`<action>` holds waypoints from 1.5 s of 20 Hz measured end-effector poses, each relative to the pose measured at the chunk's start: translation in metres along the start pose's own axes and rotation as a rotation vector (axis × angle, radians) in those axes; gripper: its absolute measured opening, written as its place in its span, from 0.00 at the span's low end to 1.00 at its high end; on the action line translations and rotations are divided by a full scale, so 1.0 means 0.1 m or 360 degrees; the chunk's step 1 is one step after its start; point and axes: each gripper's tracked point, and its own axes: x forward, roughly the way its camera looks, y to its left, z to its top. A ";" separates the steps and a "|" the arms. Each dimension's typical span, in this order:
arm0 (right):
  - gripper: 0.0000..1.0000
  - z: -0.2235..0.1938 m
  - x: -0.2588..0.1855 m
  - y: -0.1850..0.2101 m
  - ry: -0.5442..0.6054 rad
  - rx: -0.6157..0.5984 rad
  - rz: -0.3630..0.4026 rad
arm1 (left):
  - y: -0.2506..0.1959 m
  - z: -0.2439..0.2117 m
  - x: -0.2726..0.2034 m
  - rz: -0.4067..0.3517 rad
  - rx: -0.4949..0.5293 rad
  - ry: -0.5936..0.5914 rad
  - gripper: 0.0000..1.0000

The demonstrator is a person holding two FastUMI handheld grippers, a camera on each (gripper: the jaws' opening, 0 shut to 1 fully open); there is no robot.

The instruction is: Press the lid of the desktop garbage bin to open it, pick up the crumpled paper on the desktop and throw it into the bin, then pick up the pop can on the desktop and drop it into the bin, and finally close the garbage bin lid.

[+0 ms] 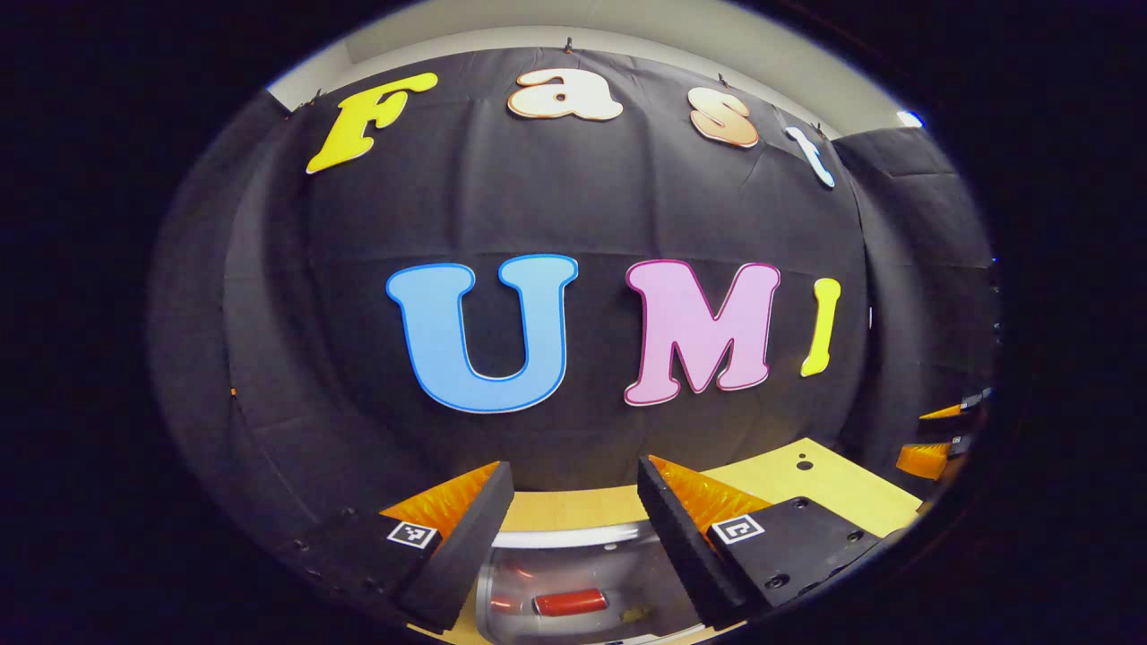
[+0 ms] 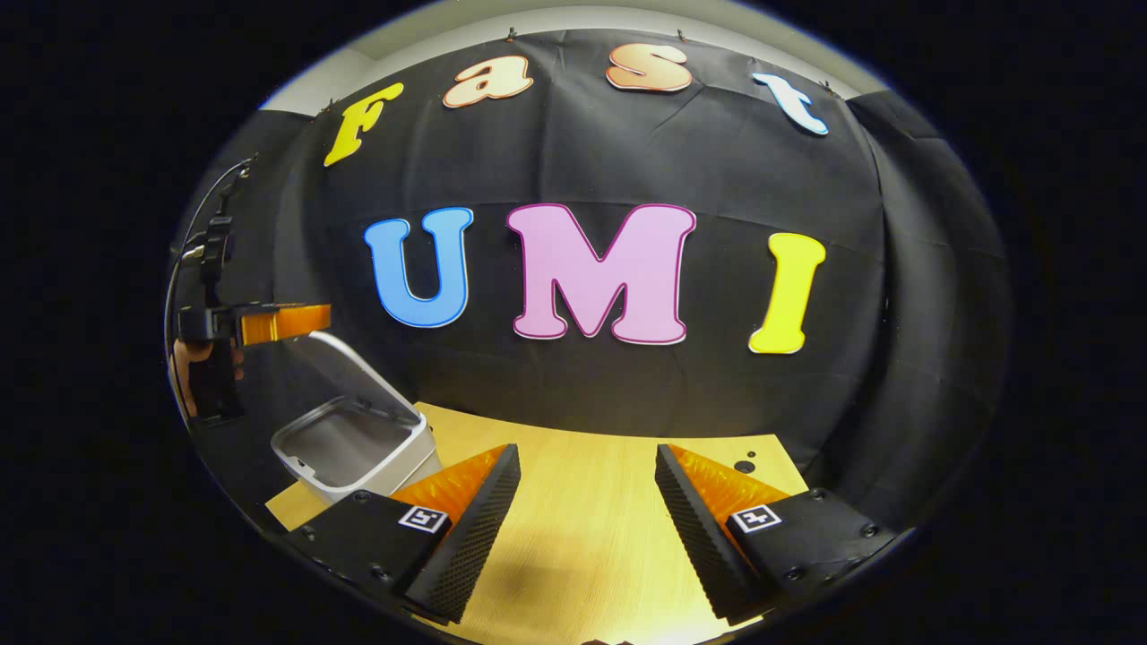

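Left gripper (image 1: 573,515) open above bin (image 1: 573,582), pop can (image 1: 570,602) inside, lid (image 2: 358,363) up

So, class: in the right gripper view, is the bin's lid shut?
No: the lid stands raised behind the bin, whose inside shows.

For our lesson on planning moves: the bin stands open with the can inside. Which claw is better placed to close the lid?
Left. The left claw hovers over the open bin, by its raised lid; the right claw is over bare table.
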 end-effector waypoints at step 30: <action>0.98 -0.54 -1.08 0.20 -0.0044 0.0030 -0.0279 | -0.33 -0.80 -0.79 0.0082 0.0106 -0.0270 0.93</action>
